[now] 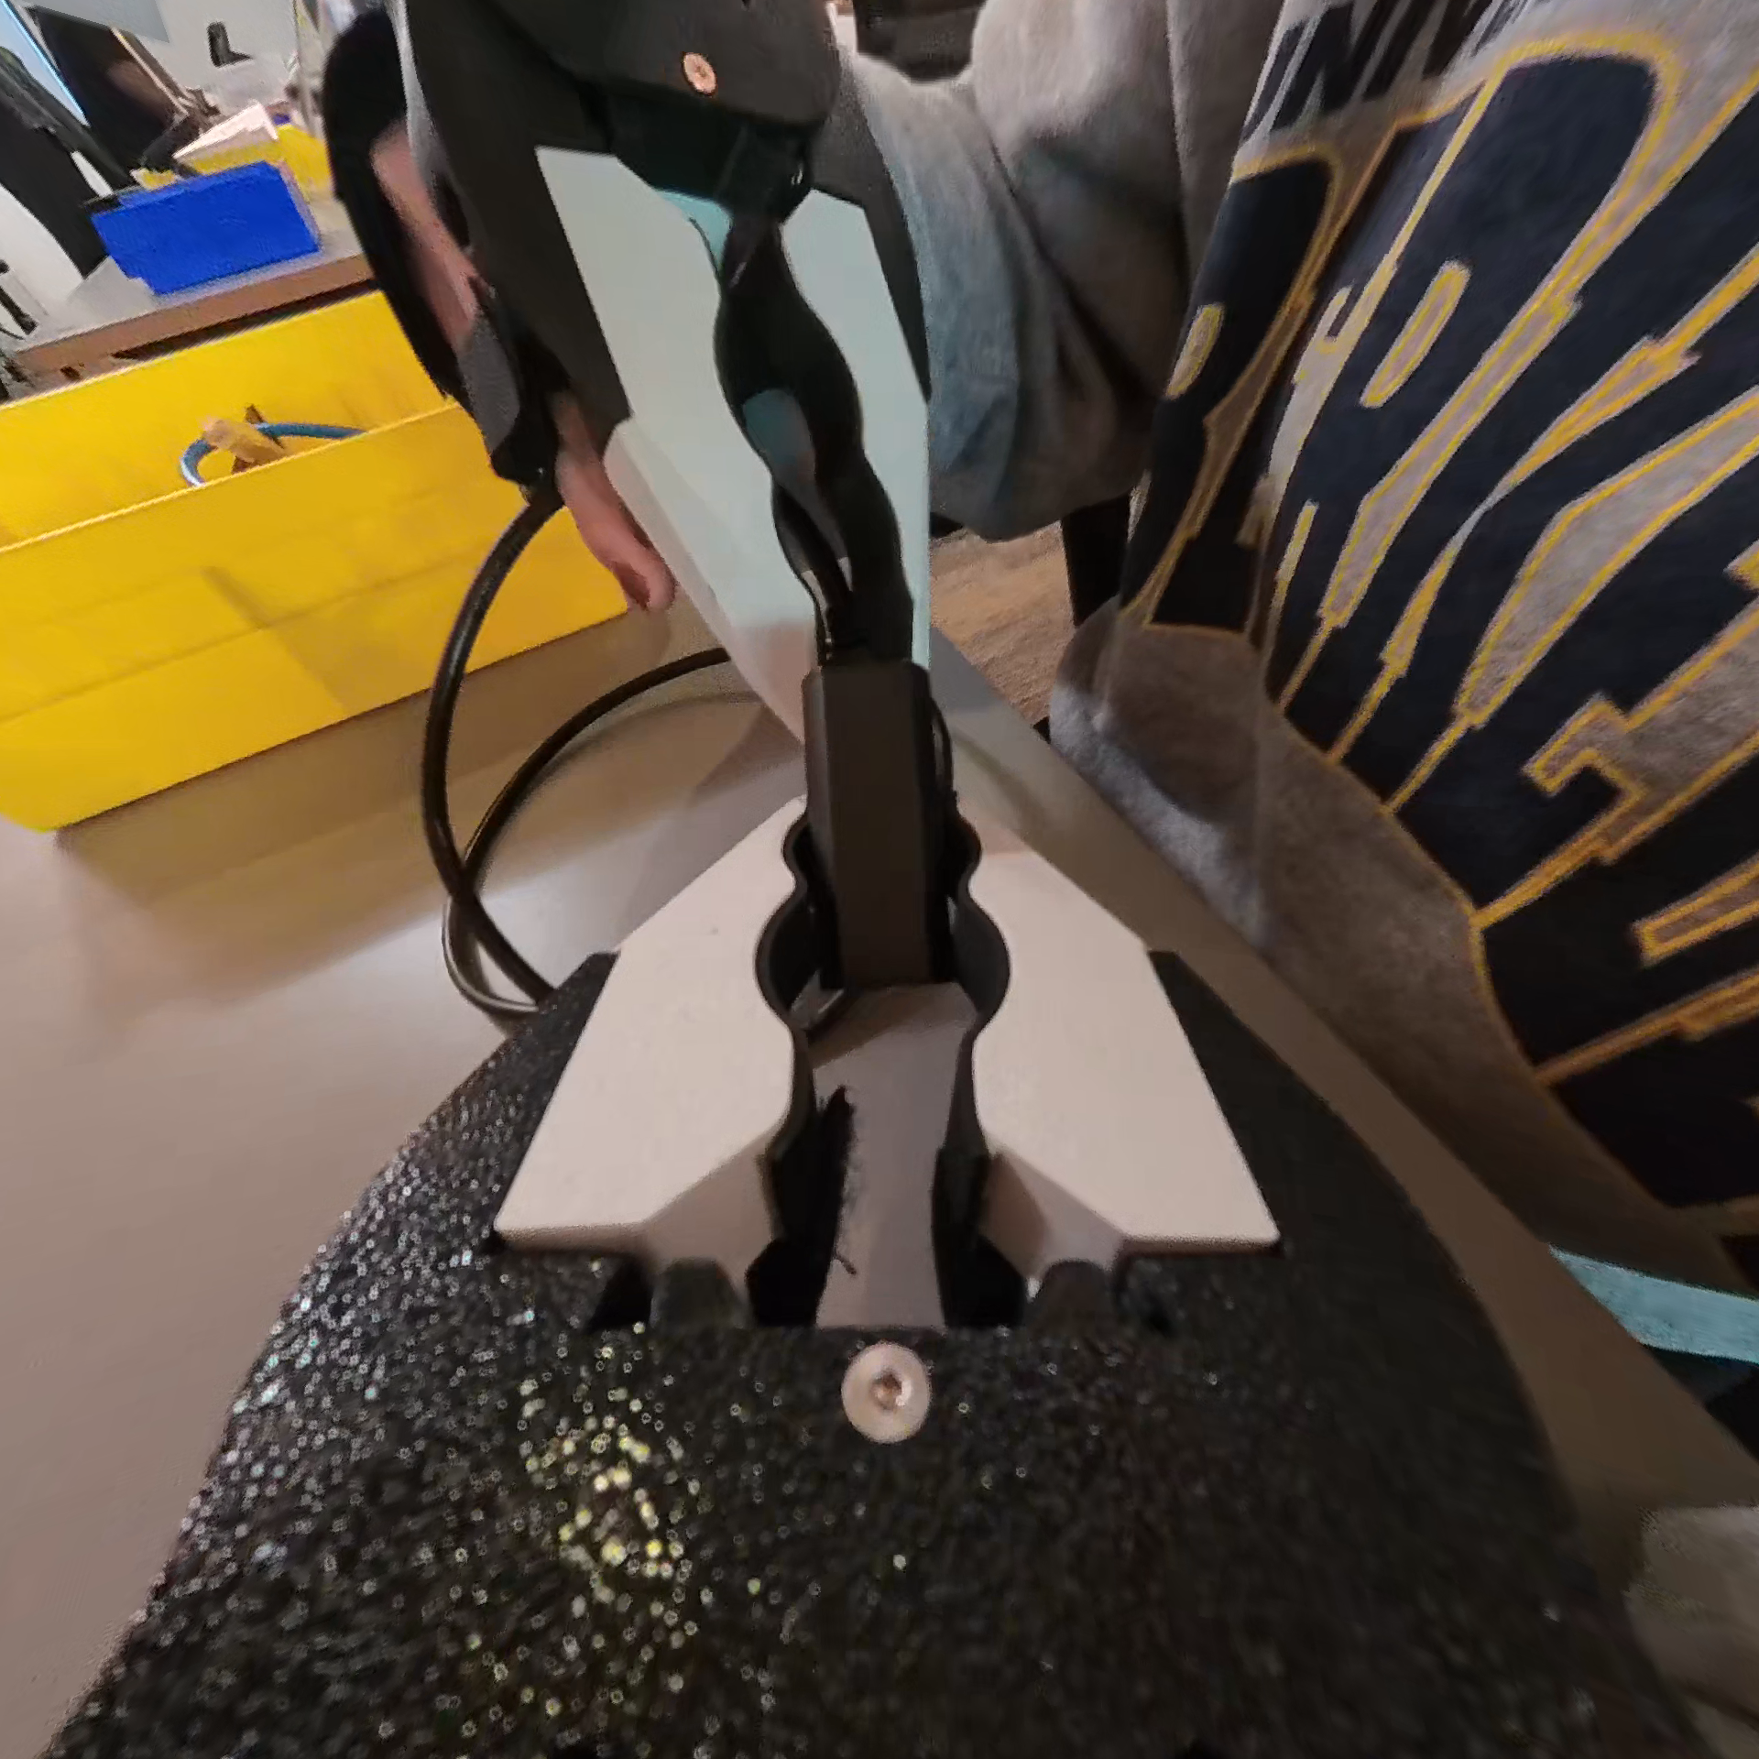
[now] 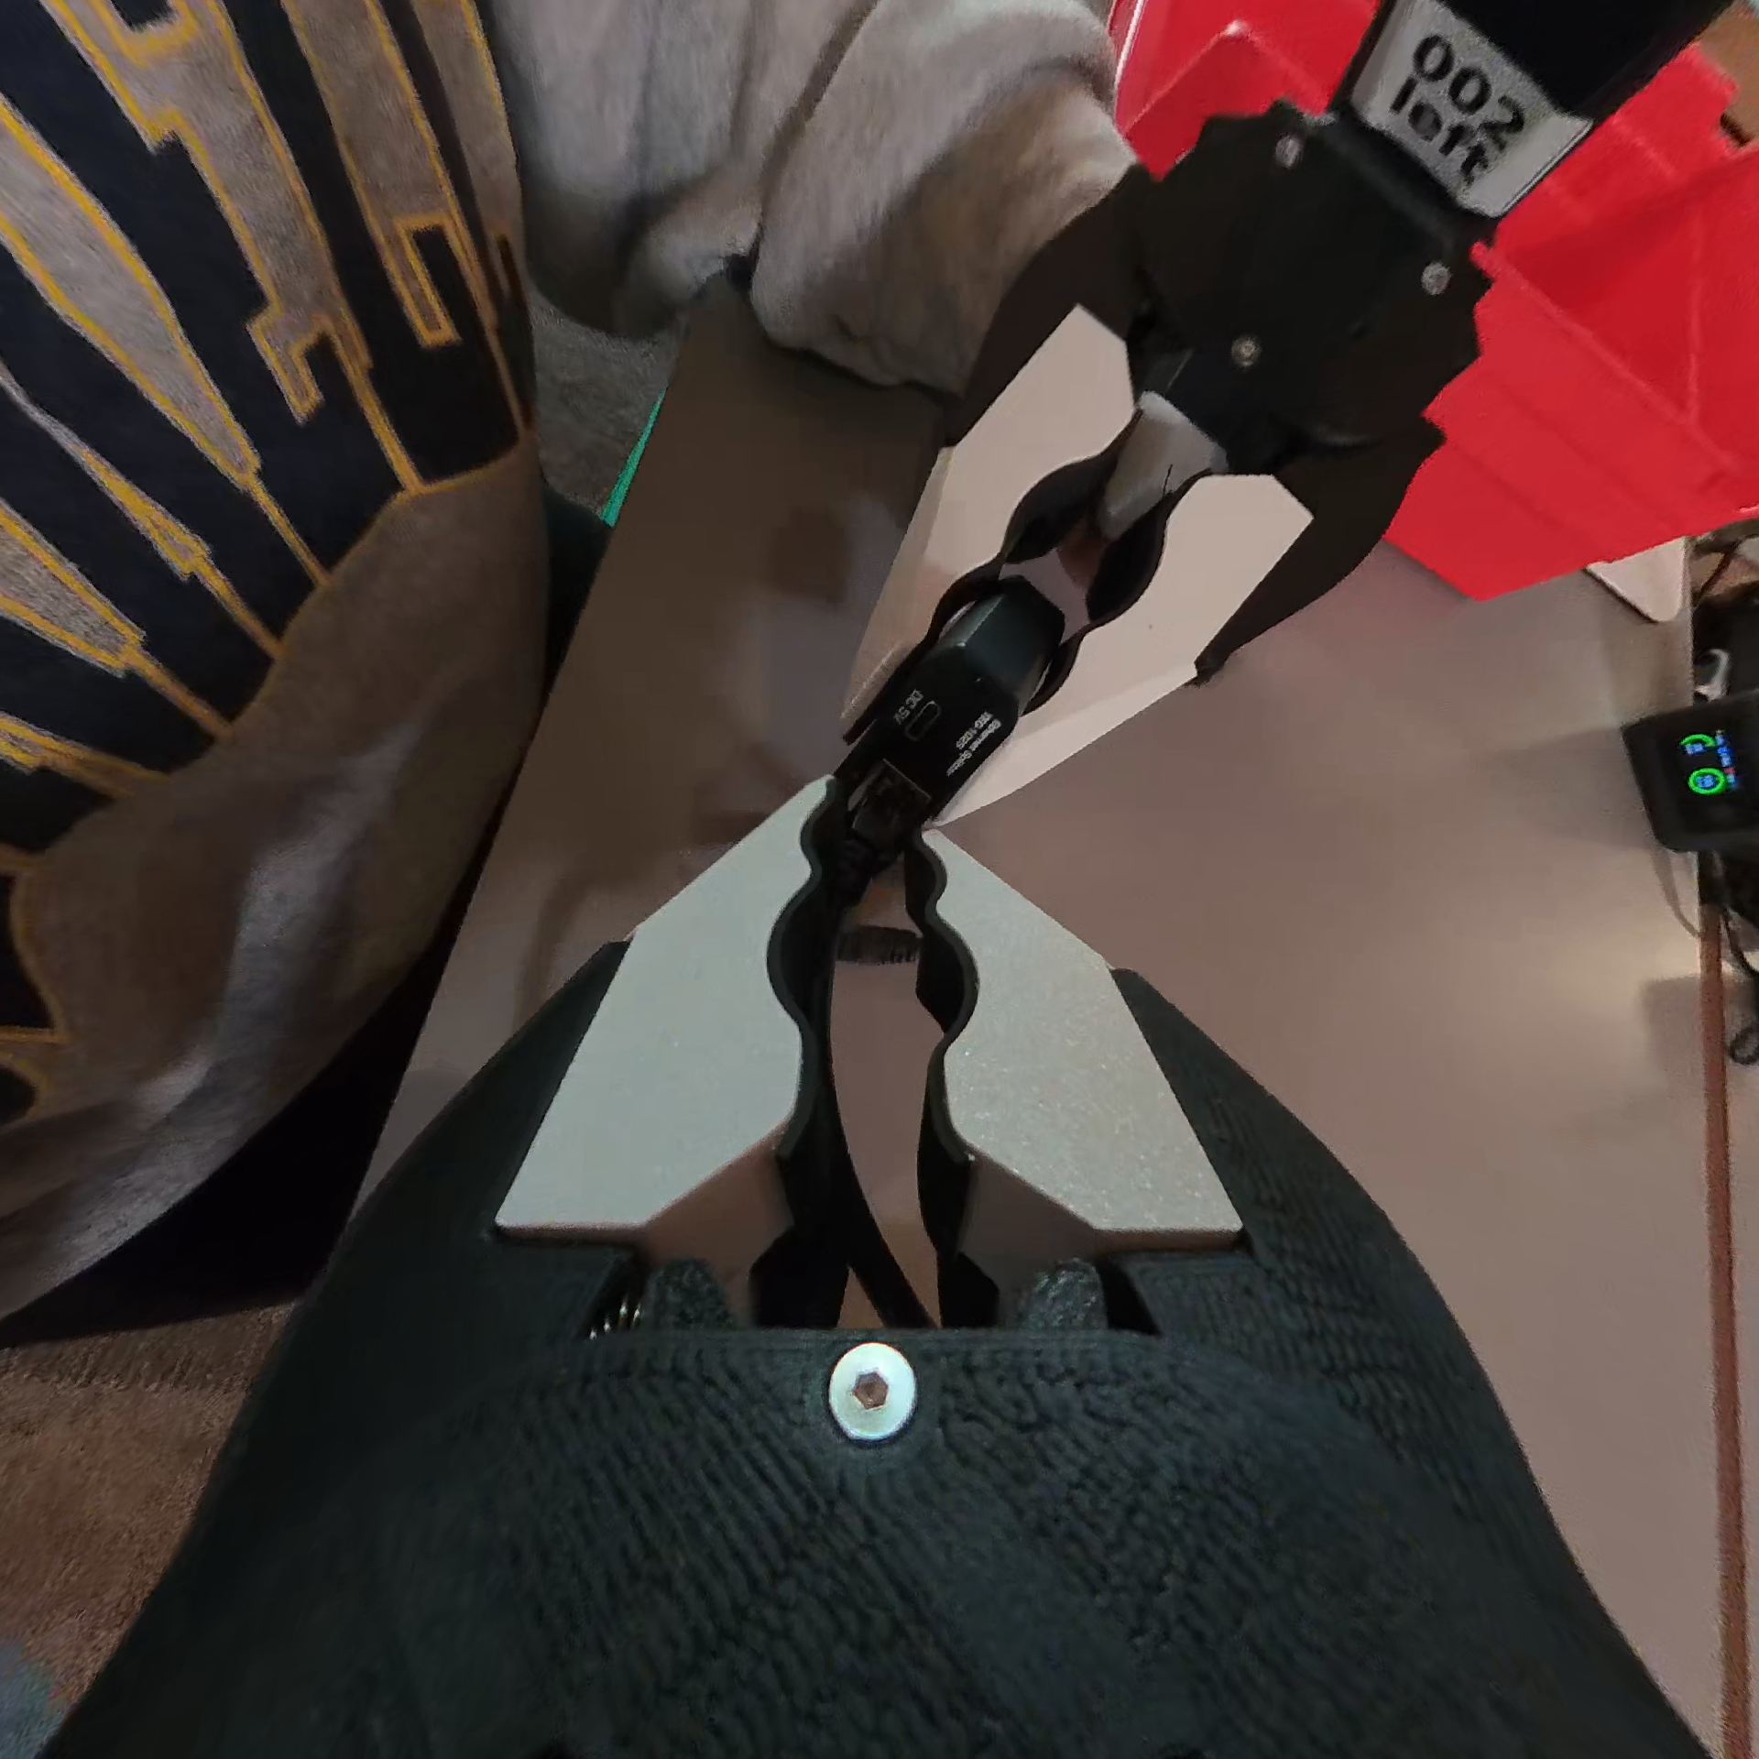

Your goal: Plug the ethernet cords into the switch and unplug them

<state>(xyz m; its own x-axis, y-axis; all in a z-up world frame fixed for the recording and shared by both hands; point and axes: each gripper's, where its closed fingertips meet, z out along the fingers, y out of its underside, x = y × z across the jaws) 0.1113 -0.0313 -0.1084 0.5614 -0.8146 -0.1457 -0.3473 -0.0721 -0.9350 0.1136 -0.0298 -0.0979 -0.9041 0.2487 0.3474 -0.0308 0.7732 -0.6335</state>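
My left gripper (image 1: 880,847) is shut on a small black switch (image 1: 871,809) and holds it above the table. In the right wrist view the left gripper (image 2: 990,666) comes in from the upper right with the switch (image 2: 980,685) between its pads. My right gripper (image 2: 876,819) is shut on the plug end of a black ethernet cord (image 2: 880,800), which sits at the switch's port. Whether the plug is fully seated is hidden. The right gripper (image 1: 857,628) meets the switch from above in the left wrist view. The cord (image 1: 447,761) loops down to the table.
A yellow bin (image 1: 238,619) with a blue cable stands at the left, with a blue bin (image 1: 209,228) behind it. A red bin (image 2: 1571,381) is at the upper right. A small device with a lit screen (image 2: 1704,780) lies at the right. The person's grey sweater (image 1: 1428,476) is close by.
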